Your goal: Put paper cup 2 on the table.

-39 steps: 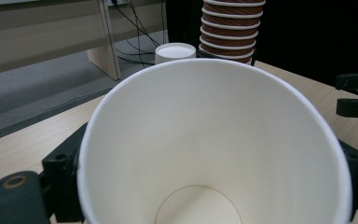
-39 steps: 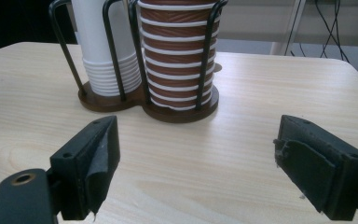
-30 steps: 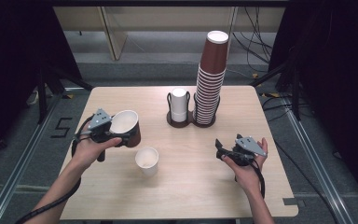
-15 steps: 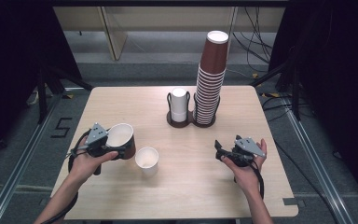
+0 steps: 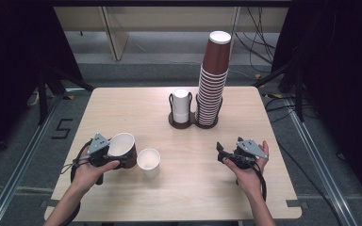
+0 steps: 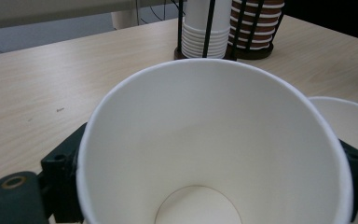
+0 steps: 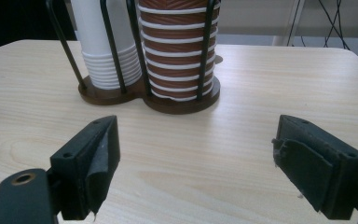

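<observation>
Brown paper cup held in the left gripper, low over the near left of the table, beside a white cup.

A pale wood-grain table (image 5: pixel 179 197) with rounded corners is seen. At its far middle a dark twin wire holder (image 5: pixel 194 123) carries a tall stack of ribbed brown cups (image 5: pixel 213 80) and a shorter stack of smooth white cups (image 5: pixel 181 106). The brown cup (image 5: pixel 122 149), tapered, white inside with a rolled rim, is gripped across its wall by the left gripper (image 5: pixel 104 151), a black jaw pressed to each side in the left gripper view, mouth tilted toward the camera. A small white cup (image 5: pixel 149 162) stands upright just beside it, on its right. The right gripper (image 5: pixel 222 153) is held over the near right, well apart from the cups, its black jaws spread wide with nothing between them.
</observation>
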